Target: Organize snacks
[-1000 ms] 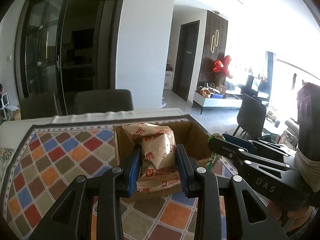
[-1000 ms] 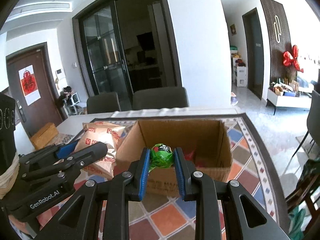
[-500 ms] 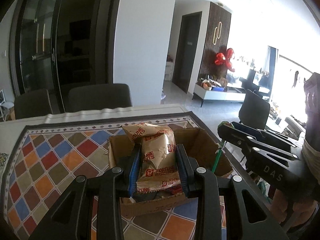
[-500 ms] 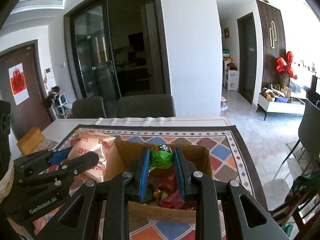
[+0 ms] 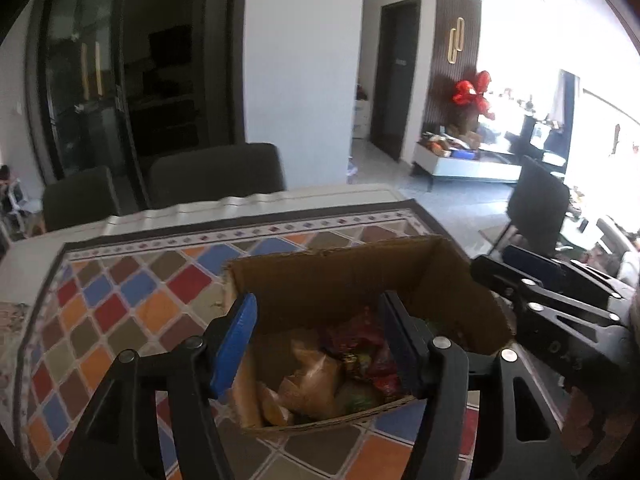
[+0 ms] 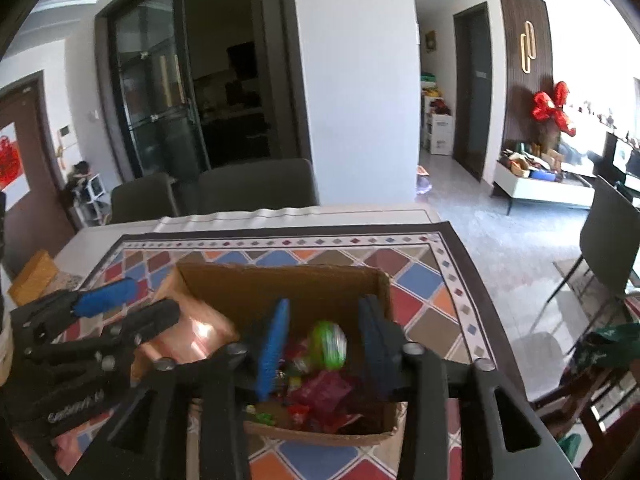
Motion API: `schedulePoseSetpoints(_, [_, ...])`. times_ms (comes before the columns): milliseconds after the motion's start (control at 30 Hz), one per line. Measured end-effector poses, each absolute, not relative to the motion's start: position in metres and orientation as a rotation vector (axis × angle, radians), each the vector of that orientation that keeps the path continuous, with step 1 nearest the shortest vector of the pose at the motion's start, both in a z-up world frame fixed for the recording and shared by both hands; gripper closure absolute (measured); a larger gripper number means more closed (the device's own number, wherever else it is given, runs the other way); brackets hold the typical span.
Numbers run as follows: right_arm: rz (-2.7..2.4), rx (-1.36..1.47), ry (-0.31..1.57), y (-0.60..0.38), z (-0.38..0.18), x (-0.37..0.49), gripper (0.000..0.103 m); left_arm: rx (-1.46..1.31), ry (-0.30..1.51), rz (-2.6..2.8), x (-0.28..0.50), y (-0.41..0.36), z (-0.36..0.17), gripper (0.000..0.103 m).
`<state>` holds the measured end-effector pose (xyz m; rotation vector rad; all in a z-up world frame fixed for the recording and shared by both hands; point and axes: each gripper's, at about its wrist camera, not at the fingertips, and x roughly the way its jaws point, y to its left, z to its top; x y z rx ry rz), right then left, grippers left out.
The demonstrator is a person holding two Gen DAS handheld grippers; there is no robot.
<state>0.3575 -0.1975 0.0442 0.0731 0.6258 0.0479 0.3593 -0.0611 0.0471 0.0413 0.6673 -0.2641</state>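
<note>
Both your grippers have just been opening over the cardboard box (image 5: 360, 280): the left gripper (image 5: 316, 344) stands spread with nothing between its blue pads, and the tan biscuit packet (image 5: 308, 380) lies below it among the other snacks inside the box. Your right gripper (image 6: 324, 344) is also parted; the green wrapped sweet (image 6: 330, 344) shows blurred between its pads, touching neither, and looks to be dropping onto the red wrappers (image 6: 324, 392) beneath. Expect all of this to handle light and soft. The foil packets are crinkly and slippery, and the biscuits inside would likely crush, so take any packet by its sealed end or across its flat middle with a gentle squeeze. The small sweet is best pinched across its body. The box is thin corrugated card, so its walls may flex if you nudge them. No packet lettering is legible now; the print on each gripper's side is too blurred to read.
</note>
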Motion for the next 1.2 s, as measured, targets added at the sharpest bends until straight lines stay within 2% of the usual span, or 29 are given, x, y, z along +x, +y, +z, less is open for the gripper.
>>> schedulePoseSetpoints(133, [0.042, 0.076, 0.627, -0.199, 0.043, 0.347, 0.062, 0.035, 0.67, -0.26, 0.345, -0.056, 0.047, 0.038])
schedulePoseSetpoints(233, [0.029, 0.085, 0.612, -0.2, 0.042, 0.332, 0.057, 0.045, 0.654, -0.256, 0.329, -0.055, 0.047, 0.038])
schedulePoseSetpoints(467, [0.035, 0.076, 0.581, -0.194, 0.043, 0.296, 0.056, 0.029, 0.603, -0.228, 0.293, -0.045, 0.056, 0.034])
schedulePoseSetpoints(500, [0.035, 0.076, 0.575, -0.193, 0.044, 0.291, 0.054, 0.03, 0.592, -0.225, 0.286, -0.043, 0.058, 0.034])
schedulePoseSetpoints(667, [0.042, 0.064, 0.532, -0.188, 0.053, 0.262, 0.049, 0.04, 0.534, -0.195, 0.254, -0.036, 0.067, 0.025])
schedulePoseSetpoints(900, [0.016, 0.056, 0.48, -0.184, 0.062, 0.222, 0.033, 0.026, 0.468, -0.15, 0.212, -0.024, 0.073, 0.015])
schedulePoseSetpoints(1067, [0.016, 0.035, 0.461, -0.178, 0.064, 0.196, 0.033, 0.012, 0.431, -0.125, 0.184, -0.016, 0.076, 0.007])
schedulePoseSetpoints(1200, [0.015, 0.019, 0.44, -0.174, 0.064, 0.175, 0.029, 0.015, 0.42, -0.131, 0.165, -0.015, 0.077, 0.005])
